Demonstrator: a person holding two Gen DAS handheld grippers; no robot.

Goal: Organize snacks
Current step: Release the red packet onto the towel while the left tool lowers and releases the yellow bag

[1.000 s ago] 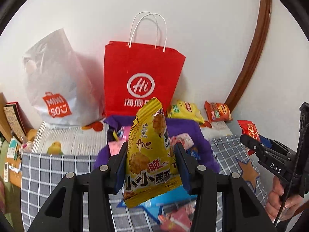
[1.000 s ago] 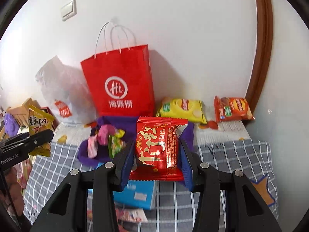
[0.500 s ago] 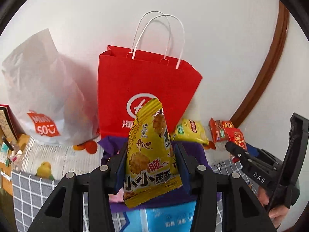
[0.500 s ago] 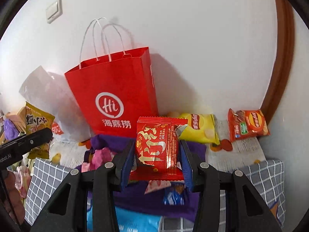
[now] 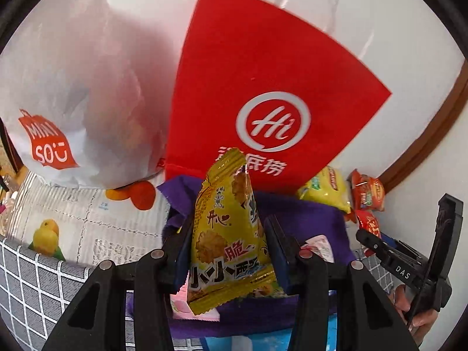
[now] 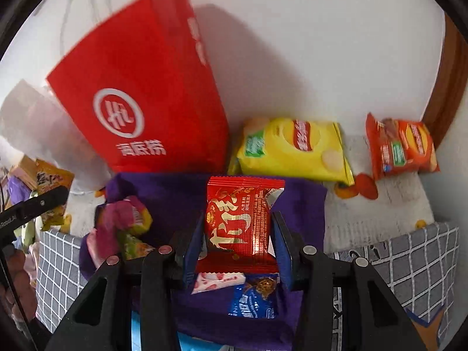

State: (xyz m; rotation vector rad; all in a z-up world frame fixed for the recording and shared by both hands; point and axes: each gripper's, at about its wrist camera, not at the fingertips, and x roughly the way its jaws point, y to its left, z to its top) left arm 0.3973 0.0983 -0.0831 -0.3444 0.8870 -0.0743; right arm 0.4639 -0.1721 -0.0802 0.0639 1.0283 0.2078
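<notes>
Sorting is midway: the left gripper (image 5: pixel 229 259) has its jaws clamped on a yellow snack packet (image 5: pixel 228 239), the right gripper (image 6: pixel 238 253) on a red snack packet (image 6: pixel 238 222), both above the purple cloth (image 6: pixel 295 204) where loose sweets remain. Two chip bags (image 6: pixel 292 149) sit along the counter's far edge. Both grippers have closed in on the red paper bag (image 5: pixel 263 87) since a second ago.
</notes>
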